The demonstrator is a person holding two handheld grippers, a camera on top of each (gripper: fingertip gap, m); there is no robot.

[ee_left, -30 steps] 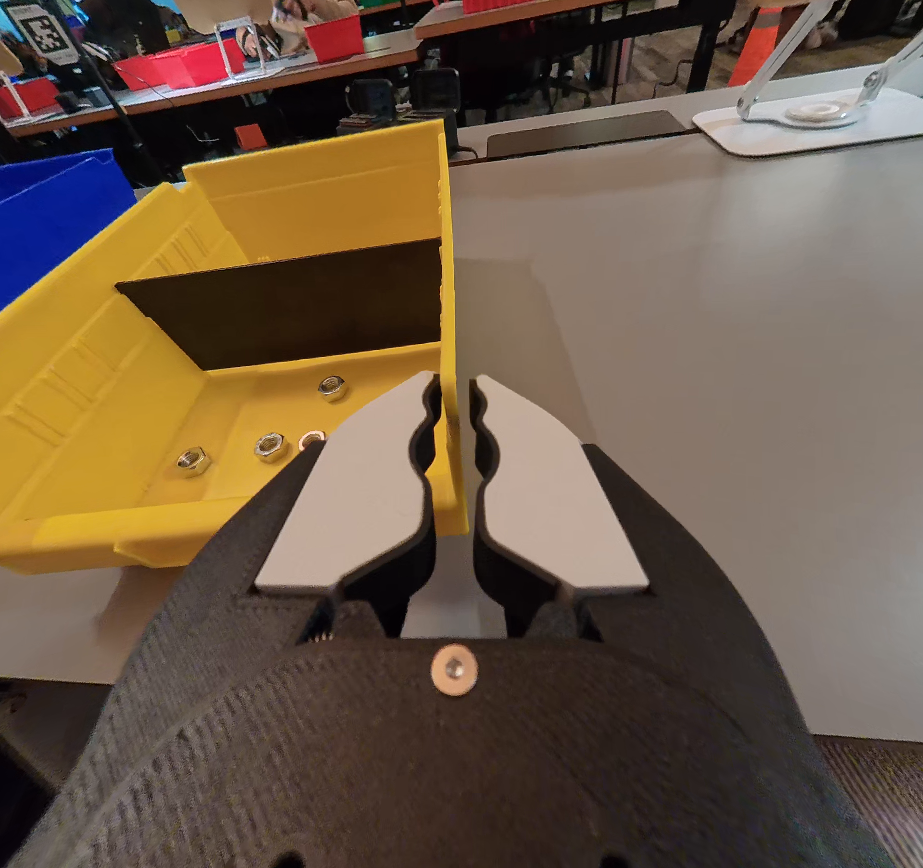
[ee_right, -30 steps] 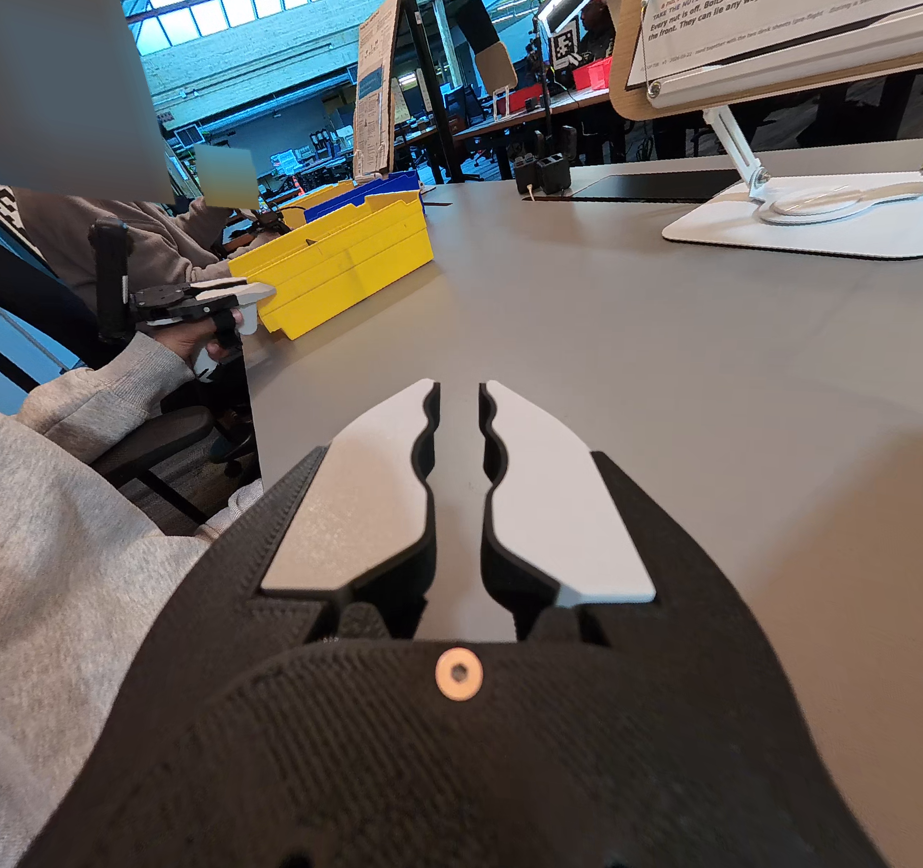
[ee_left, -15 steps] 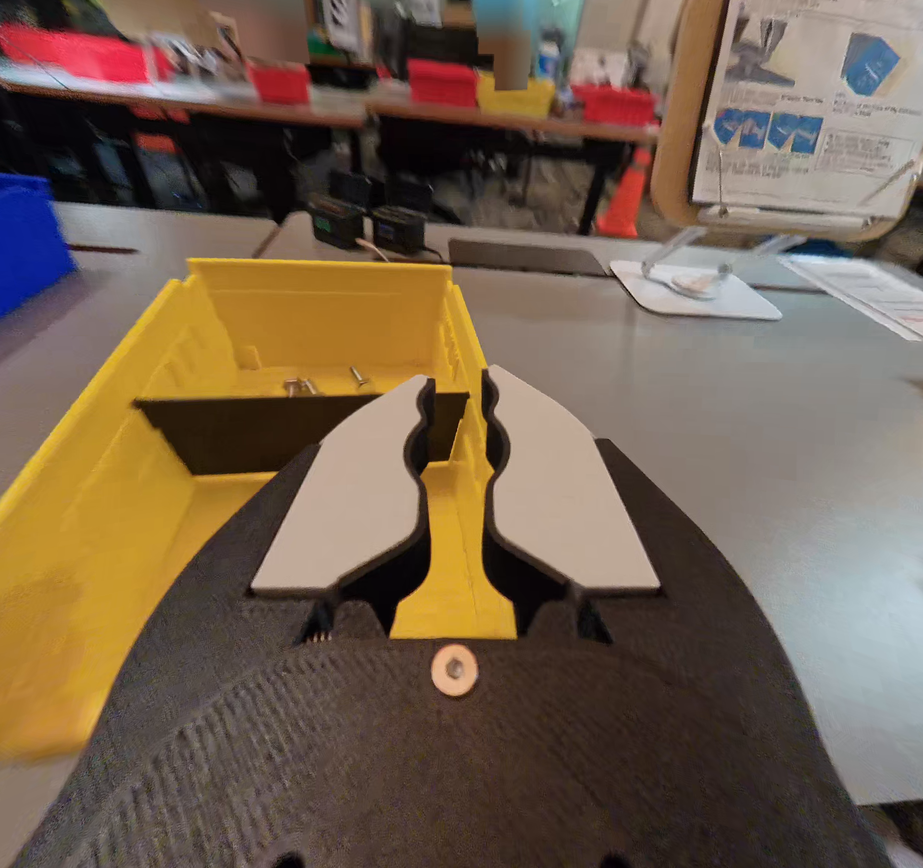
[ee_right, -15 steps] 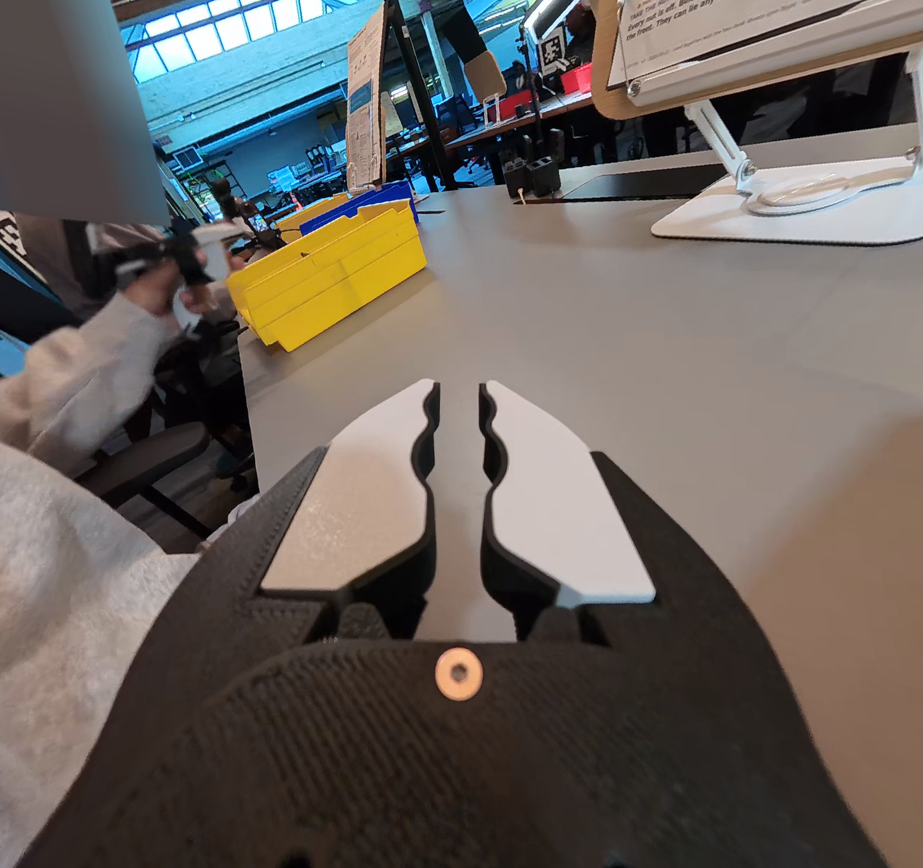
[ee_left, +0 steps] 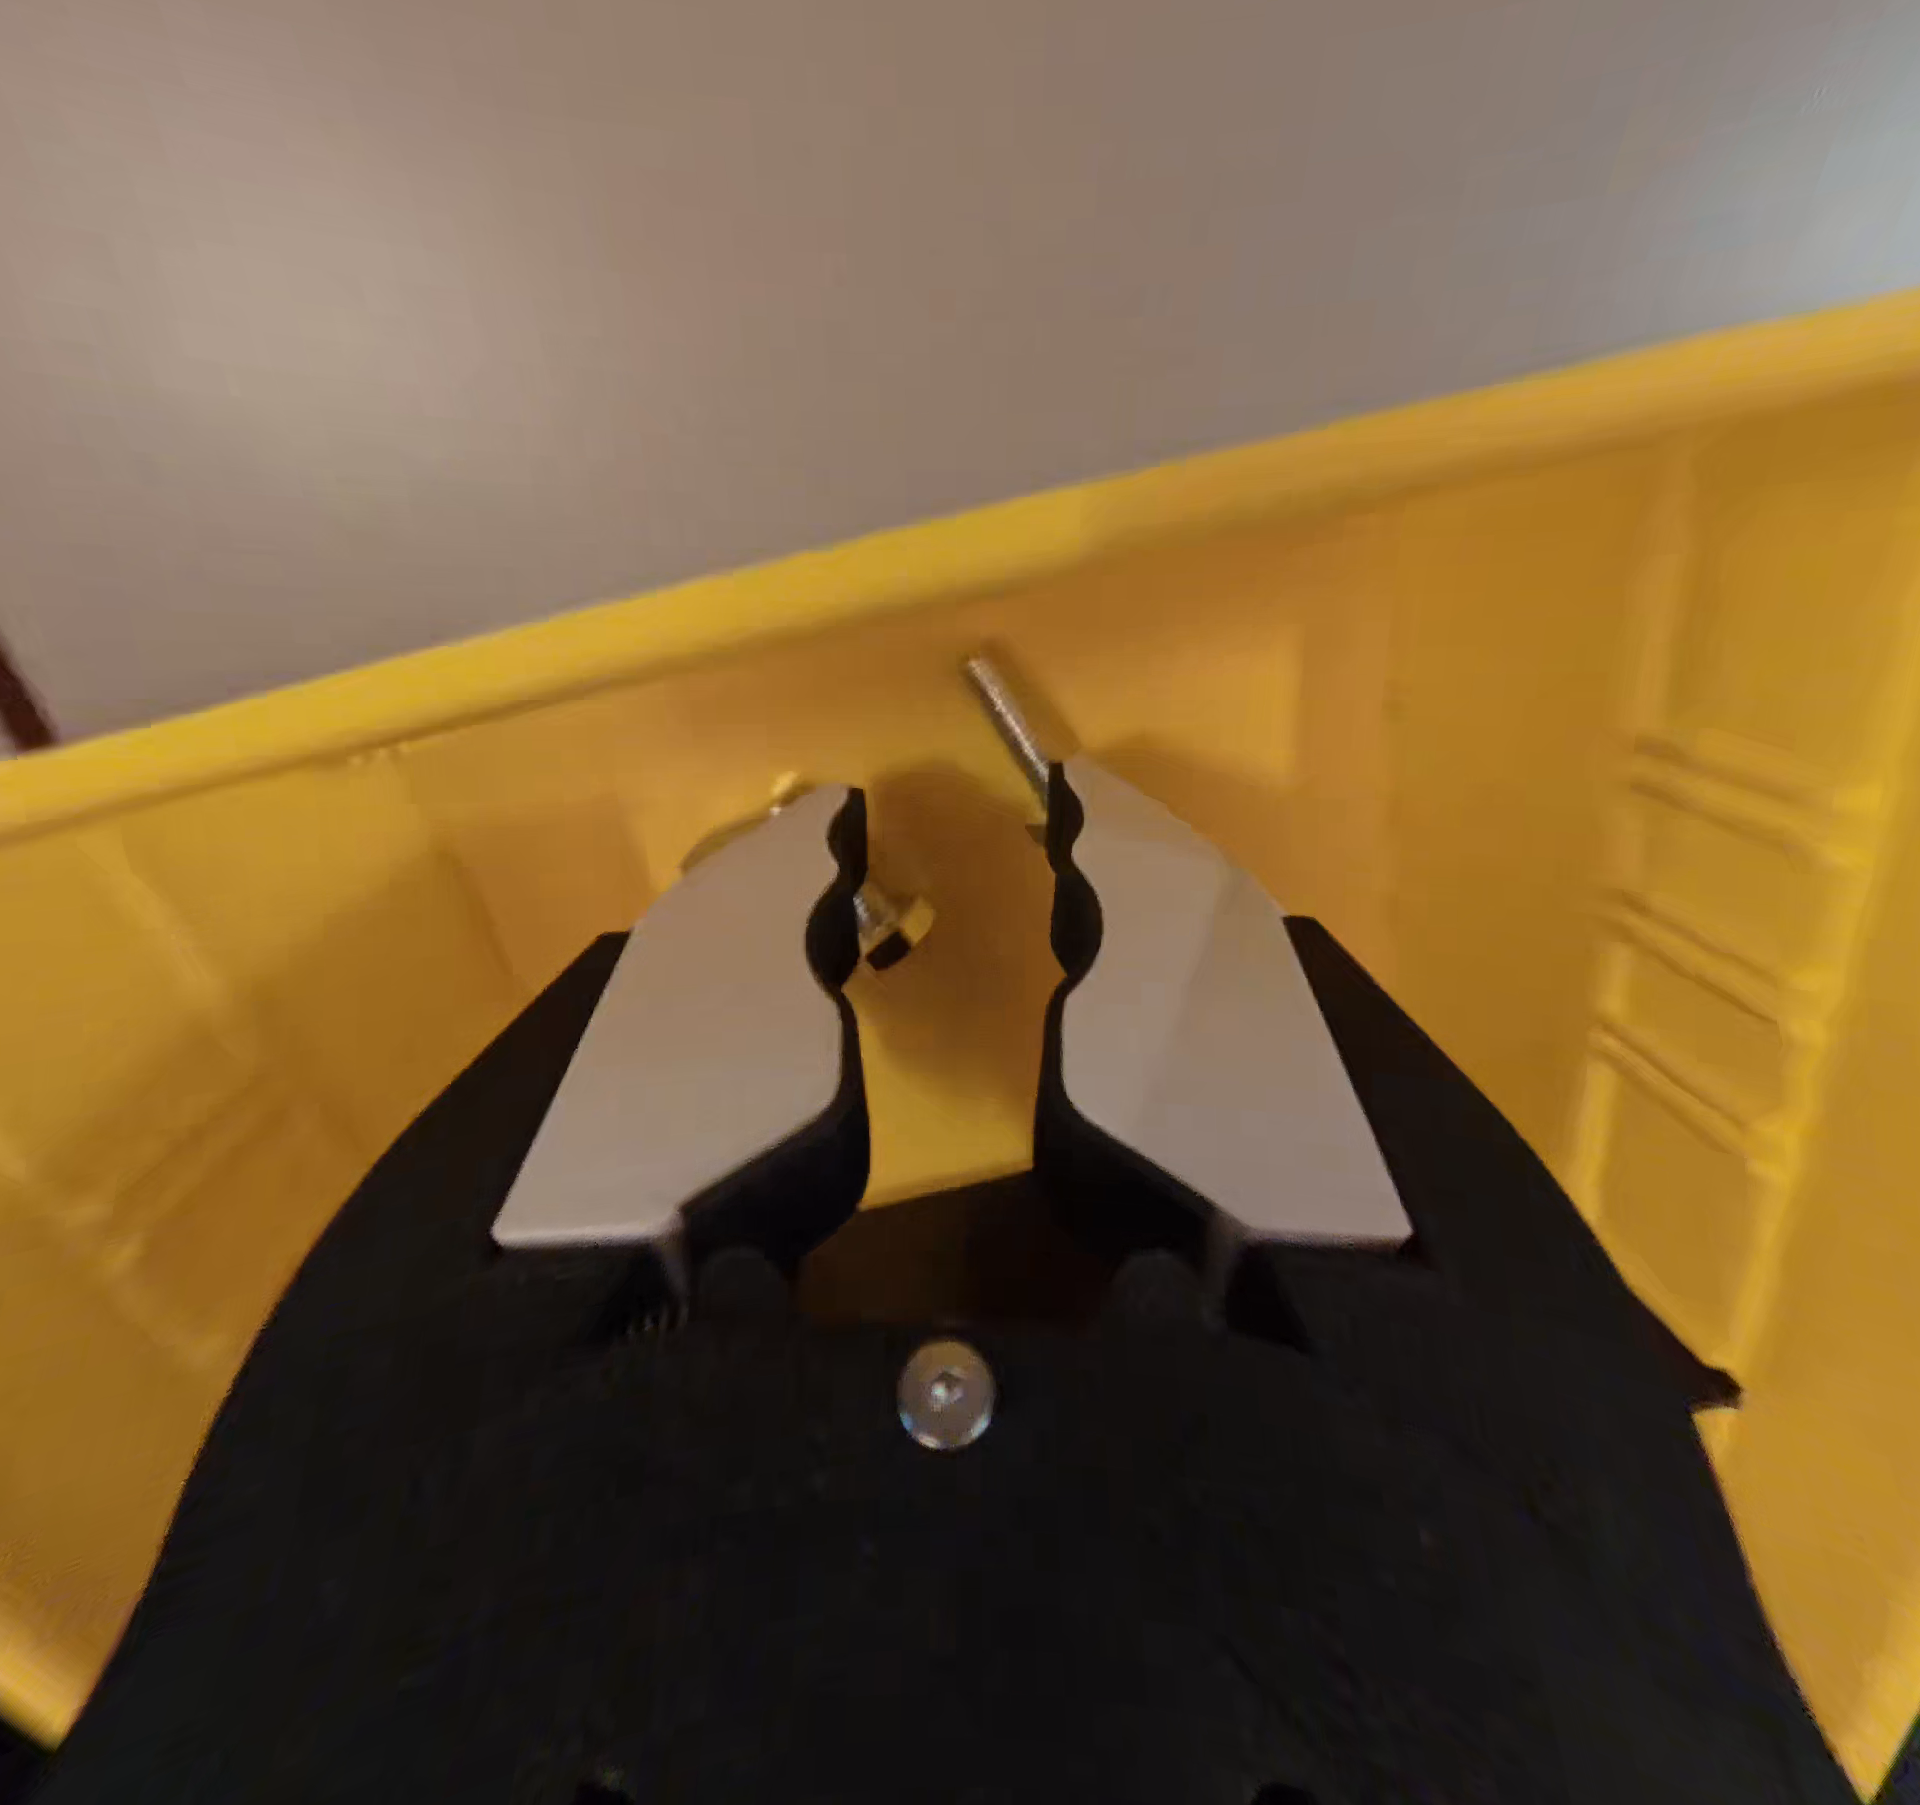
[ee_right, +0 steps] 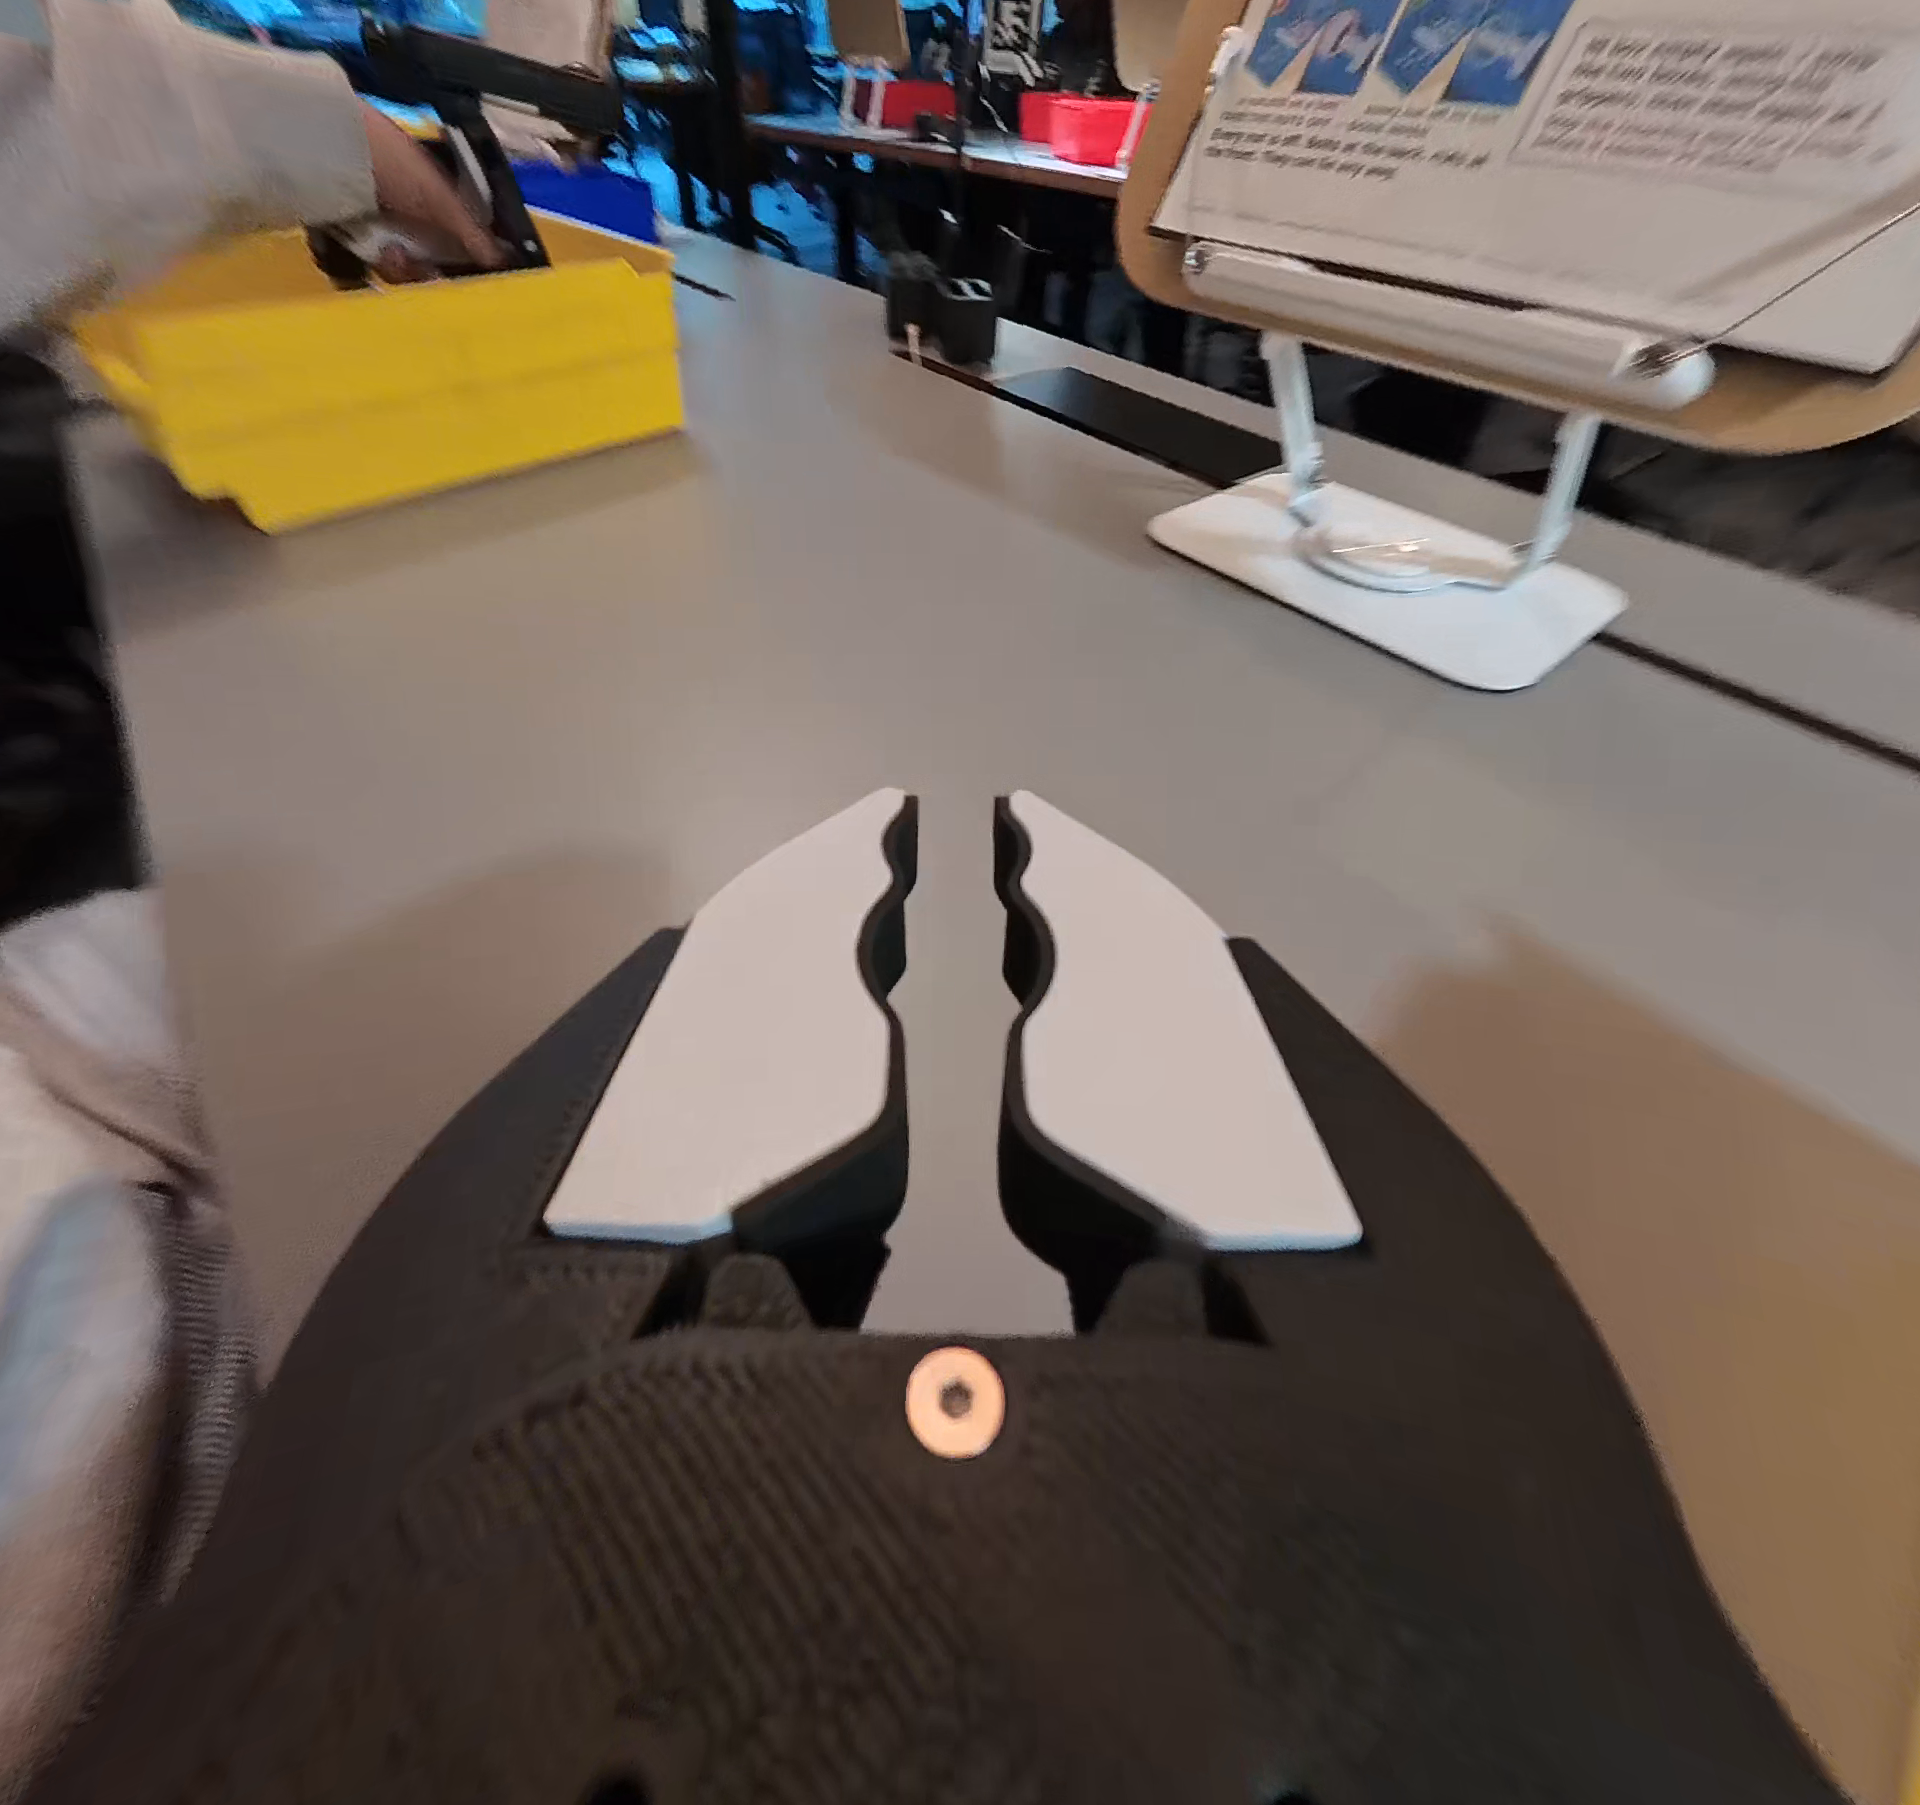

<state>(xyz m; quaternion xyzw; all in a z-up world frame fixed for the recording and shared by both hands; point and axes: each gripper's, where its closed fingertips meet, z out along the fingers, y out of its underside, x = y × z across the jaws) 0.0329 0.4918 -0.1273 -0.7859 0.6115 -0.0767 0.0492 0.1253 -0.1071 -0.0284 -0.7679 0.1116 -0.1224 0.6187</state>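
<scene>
Left wrist view: the left gripper reaches down into a yellow bin, its jaws apart with nothing clamped between them. Just inside the left jaw, touching or nearly touching its inner edge, lies a bolt head on the bin floor; whether the jaw presses it cannot be told. Beyond the tip of the right jaw a thin metal bolt shank leans against the bin's far wall, its lower end hidden behind that jaw. Past the wall, ahead of the jaws, spreads the grey table. In the right wrist view, far to the left of the jaws, a person's hand in a pale sleeve holds the other gripper's black frame down inside the same yellow bin, with a blue bin just behind it. At centre the right gripper hovers low over the bare table, its jaws slightly apart and empty. Ahead and to the right of the jaws, well apart from them, a white stand on the table carries a printed sheet on a board.
</scene>
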